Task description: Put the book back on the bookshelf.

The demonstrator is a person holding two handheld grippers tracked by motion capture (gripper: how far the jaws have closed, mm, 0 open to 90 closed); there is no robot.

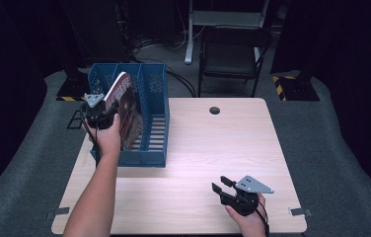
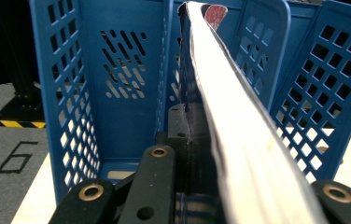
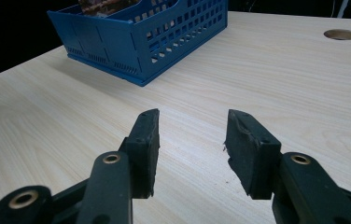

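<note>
Standing at the table's [image 1: 198,148] left rear: blue plastic file rack [image 1: 151,118], three upright compartments, perforated lattice walls, slotted floor. Table: pale wood-grain laminate, round cable hole [image 1: 214,110] near the far edge. Magazine [image 1: 123,106]: glossy dark-red cover, white page edges, thin and slightly bowed, tilted in the rack's left-middle compartment, top corner above the rim. Left gripper [image 2: 197,186]: black jaws pinched on the magazine's lower edge; the pads sit behind its pages in the left gripper view, and the cover print is too blurred to read. Right gripper [image 3: 191,151]: matte black jaws spread apart, nothing between them, worn rubbery pads [image 3: 244,149], grey three-cornered plate on top, hovering low over bare table near the front right
</note>
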